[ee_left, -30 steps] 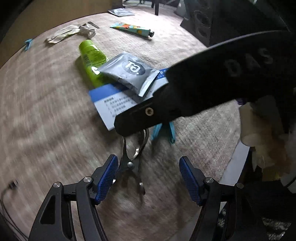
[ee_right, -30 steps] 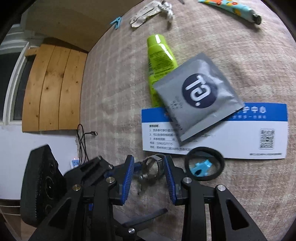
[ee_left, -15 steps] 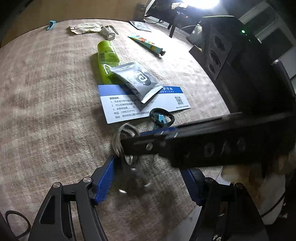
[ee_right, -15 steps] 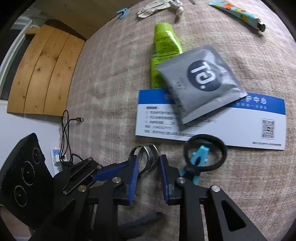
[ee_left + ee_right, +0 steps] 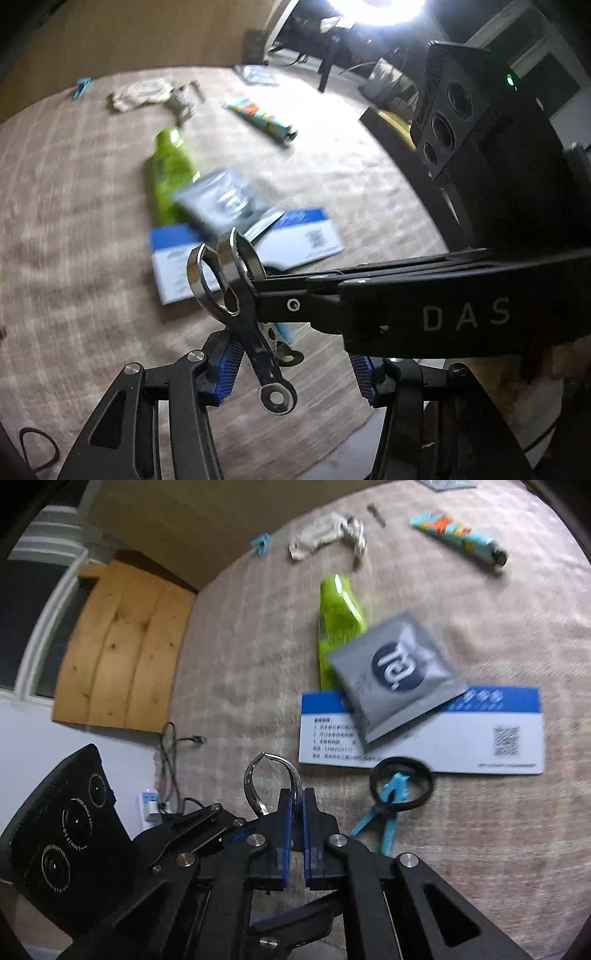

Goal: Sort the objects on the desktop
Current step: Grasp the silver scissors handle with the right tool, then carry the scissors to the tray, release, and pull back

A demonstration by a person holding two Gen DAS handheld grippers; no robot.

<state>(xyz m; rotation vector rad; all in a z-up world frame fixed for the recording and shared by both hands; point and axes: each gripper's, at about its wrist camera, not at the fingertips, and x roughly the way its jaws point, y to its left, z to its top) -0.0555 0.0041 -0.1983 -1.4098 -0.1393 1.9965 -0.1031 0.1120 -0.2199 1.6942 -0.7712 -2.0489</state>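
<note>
While right tool (image 5: 298, 812) clamps metal clip (image 5: 236, 295), left tool (image 5: 291, 369) agape

Beige carpet (image 5: 240, 686), wooden panel (image 5: 122, 657)

A home room – woven rug (image 5: 236, 672); wooden board (image 5: 122, 657); wall socket (image 5: 150, 806).

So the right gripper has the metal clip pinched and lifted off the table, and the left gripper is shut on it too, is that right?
Not quite. The right gripper is shut on the metal clip and holds it above the table, but the left gripper is open, its blue pads apart with the clip hanging between them untouched. The left wrist view shows this.
</note>
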